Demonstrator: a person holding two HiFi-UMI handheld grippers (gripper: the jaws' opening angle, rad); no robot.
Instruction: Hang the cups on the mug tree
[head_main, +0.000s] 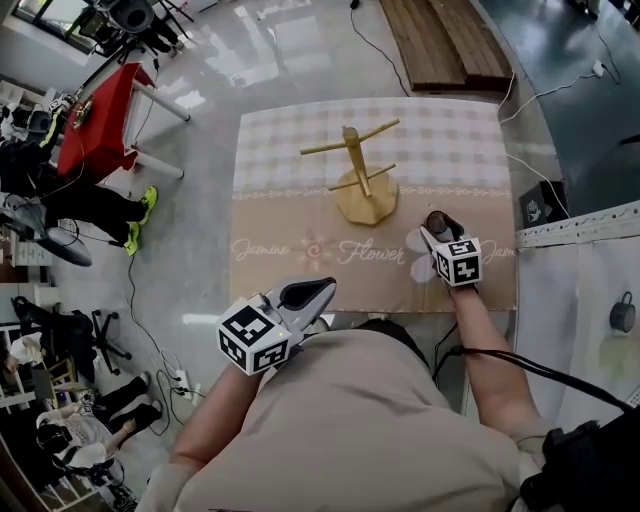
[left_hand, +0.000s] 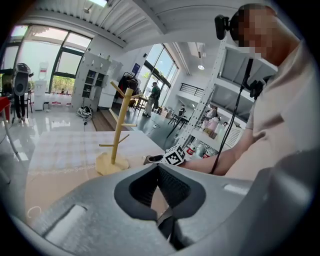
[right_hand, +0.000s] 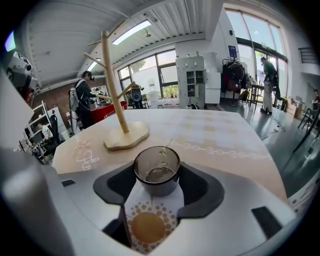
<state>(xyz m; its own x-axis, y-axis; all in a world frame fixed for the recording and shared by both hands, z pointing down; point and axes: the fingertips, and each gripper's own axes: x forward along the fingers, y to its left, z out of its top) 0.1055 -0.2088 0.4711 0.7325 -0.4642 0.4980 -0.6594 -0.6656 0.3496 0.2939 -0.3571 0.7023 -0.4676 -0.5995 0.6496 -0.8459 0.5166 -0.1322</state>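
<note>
A bare wooden mug tree stands mid-table on its round base, with no cup on its pegs. A dark translucent cup stands upright on the table to the tree's right. My right gripper is around the cup, and its pads touch the cup on both sides. My left gripper hovers at the table's near edge, left of the person's body, shut and holding nothing. The right gripper's marker cube shows in the left gripper view.
The table has a checked and beige cloth printed with flowers. A red table and people are on the floor to the left. Wooden planks lie beyond the table. A white shelf at the right carries a mug.
</note>
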